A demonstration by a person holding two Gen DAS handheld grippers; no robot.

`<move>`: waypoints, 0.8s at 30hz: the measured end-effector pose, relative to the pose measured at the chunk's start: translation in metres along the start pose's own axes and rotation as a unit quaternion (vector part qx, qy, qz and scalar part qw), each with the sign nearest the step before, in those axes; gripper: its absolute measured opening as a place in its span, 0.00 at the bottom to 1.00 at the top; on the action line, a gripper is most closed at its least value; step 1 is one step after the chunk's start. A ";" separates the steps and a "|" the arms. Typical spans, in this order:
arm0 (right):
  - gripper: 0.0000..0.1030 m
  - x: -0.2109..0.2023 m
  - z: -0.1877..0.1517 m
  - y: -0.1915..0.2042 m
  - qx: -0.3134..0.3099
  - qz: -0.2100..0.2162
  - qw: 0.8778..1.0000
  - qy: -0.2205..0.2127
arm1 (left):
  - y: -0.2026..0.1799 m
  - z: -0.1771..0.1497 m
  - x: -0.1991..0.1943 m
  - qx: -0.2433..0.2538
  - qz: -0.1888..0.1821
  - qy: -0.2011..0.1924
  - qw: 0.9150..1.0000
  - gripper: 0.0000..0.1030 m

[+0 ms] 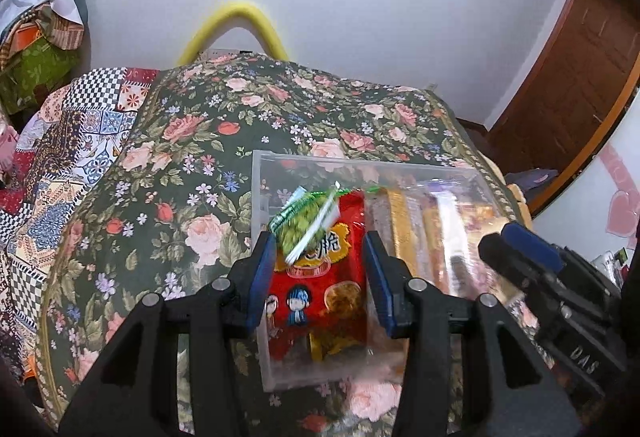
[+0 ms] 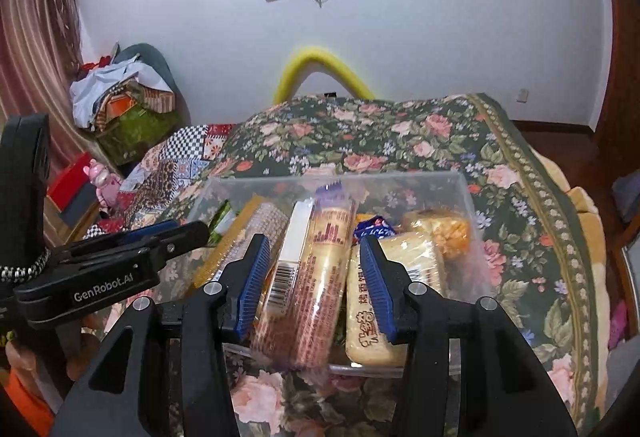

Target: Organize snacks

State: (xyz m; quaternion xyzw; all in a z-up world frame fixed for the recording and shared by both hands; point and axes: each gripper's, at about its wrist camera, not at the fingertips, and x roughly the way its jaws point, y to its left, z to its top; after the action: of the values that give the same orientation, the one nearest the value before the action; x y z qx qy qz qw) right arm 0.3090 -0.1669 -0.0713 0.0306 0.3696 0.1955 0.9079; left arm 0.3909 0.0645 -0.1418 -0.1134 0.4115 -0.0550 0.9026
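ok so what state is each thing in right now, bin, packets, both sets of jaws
clear plastic bin: open-topped, upright on the floral cover, holding packets
red snack packet: between the left gripper jaws, gripped
small green packet: tilted, resting on the red one
long tan biscuit sleeve: between the right gripper jaws, gripped, leaning in the bin

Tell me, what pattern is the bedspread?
Dark green bedspread with pink roses; clearest in the left wrist view.

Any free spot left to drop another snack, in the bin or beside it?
Clear bin: crowded throughout, some slack along its far wall. Free: floral bedspread left of the bin, beyond it toward the yellow cushion, and right of it.
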 end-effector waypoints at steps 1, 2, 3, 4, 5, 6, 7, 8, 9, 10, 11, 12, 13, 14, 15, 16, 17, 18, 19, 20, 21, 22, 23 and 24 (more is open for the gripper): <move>0.43 -0.007 0.001 0.000 -0.001 0.000 1.000 -0.005 | -0.001 -0.001 -0.007 0.002 0.000 -0.006 1.000 0.43; 0.43 -0.012 0.002 0.000 -0.003 0.001 1.000 -0.008 | -0.002 -0.002 -0.015 0.005 0.001 -0.012 1.000 0.43; 0.43 -0.021 0.003 0.001 -0.006 0.002 1.000 -0.013 | -0.005 -0.004 -0.028 0.011 0.002 -0.022 1.000 0.43; 0.43 -0.031 0.004 0.002 -0.008 0.002 1.000 -0.020 | -0.007 -0.005 -0.037 0.014 0.003 -0.029 0.999 0.43; 0.43 -0.038 0.005 0.002 -0.009 0.003 1.000 -0.025 | -0.010 -0.007 -0.050 0.018 0.004 -0.040 0.999 0.43; 0.43 -0.048 0.005 0.003 -0.011 0.005 0.999 -0.032 | -0.012 -0.009 -0.061 0.020 0.002 -0.048 0.999 0.43; 0.43 -0.063 0.005 0.006 -0.013 0.007 0.999 -0.042 | -0.015 -0.011 -0.075 0.024 -0.001 -0.060 0.998 0.43; 0.43 -0.072 0.004 0.007 -0.016 0.009 0.999 -0.049 | -0.018 -0.013 -0.090 0.027 -0.003 -0.073 0.997 0.43; 0.43 -0.087 0.003 0.010 -0.018 0.011 0.998 -0.059 | -0.022 -0.015 -0.104 0.030 -0.005 -0.085 0.996 0.43; 0.43 -0.101 0.002 0.013 -0.021 0.014 0.997 -0.069 | -0.026 -0.019 -0.120 0.033 -0.007 -0.100 0.994 0.43; 0.43 -0.112 0.001 0.016 -0.023 0.016 0.997 -0.077 | -0.030 -0.022 -0.136 0.036 -0.009 -0.114 0.993 0.43; 0.43 -0.123 0.000 0.020 -0.027 0.017 0.996 -0.085 | -0.035 -0.026 -0.155 0.039 -0.008 -0.130 0.991 0.43; 0.43 -0.137 -0.002 0.024 -0.031 0.016 0.995 -0.095 | -0.039 -0.029 -0.166 0.041 -0.005 -0.140 0.989 0.43; 0.43 -0.151 -0.005 0.028 -0.036 0.017 0.994 -0.107 | -0.044 -0.033 -0.181 0.048 -0.002 -0.155 0.987 0.43; 0.43 -0.162 -0.007 0.031 -0.040 0.018 0.992 -0.115 | -0.049 -0.038 -0.195 0.053 -0.001 -0.167 0.984 0.43; 0.43 -0.174 -0.010 0.034 -0.042 0.019 0.991 -0.124 | -0.054 -0.044 -0.211 0.057 -0.002 -0.182 0.982 0.43; 0.43 -0.188 -0.014 0.037 -0.045 0.023 0.990 -0.134 | -0.058 -0.049 -0.223 0.059 -0.003 -0.191 0.980 0.43; 0.43 -0.196 -0.016 0.039 -0.047 0.024 0.989 -0.138 | -0.062 -0.053 -0.234 0.062 -0.003 -0.201 0.978 0.43; 0.43 -0.209 -0.020 0.042 -0.050 0.025 0.988 -0.147 | -0.066 -0.059 -0.246 0.067 -0.001 -0.212 0.975 0.43; 0.43 -0.216 -0.023 0.044 -0.051 0.025 0.987 -0.153 | -0.071 -0.066 -0.258 0.072 0.002 -0.222 0.972 0.43; 0.44 -0.226 -0.026 0.046 -0.054 0.026 0.985 -0.160 | -0.076 -0.073 -0.269 0.079 0.002 -0.232 0.970 0.44; 0.46 -0.232 -0.029 0.048 -0.057 0.027 0.984 -0.164 | -0.079 -0.078 -0.277 0.083 0.001 -0.238 0.968 0.46; 0.50 -0.240 -0.033 0.050 -0.059 0.027 0.983 -0.171 | -0.082 -0.082 -0.283 0.085 0.001 -0.244 0.966 0.53; 0.52 -0.247 -0.037 0.053 -0.062 0.026 0.982 -0.176 | -0.084 -0.087 -0.289 0.086 0.001 -0.249 0.965 0.63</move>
State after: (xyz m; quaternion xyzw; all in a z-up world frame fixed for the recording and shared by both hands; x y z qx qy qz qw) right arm 0.1059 -0.2149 0.0756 0.0178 0.1900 0.2328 0.9536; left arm 0.1353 0.0249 0.0354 -0.0456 0.1672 -0.0595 0.9831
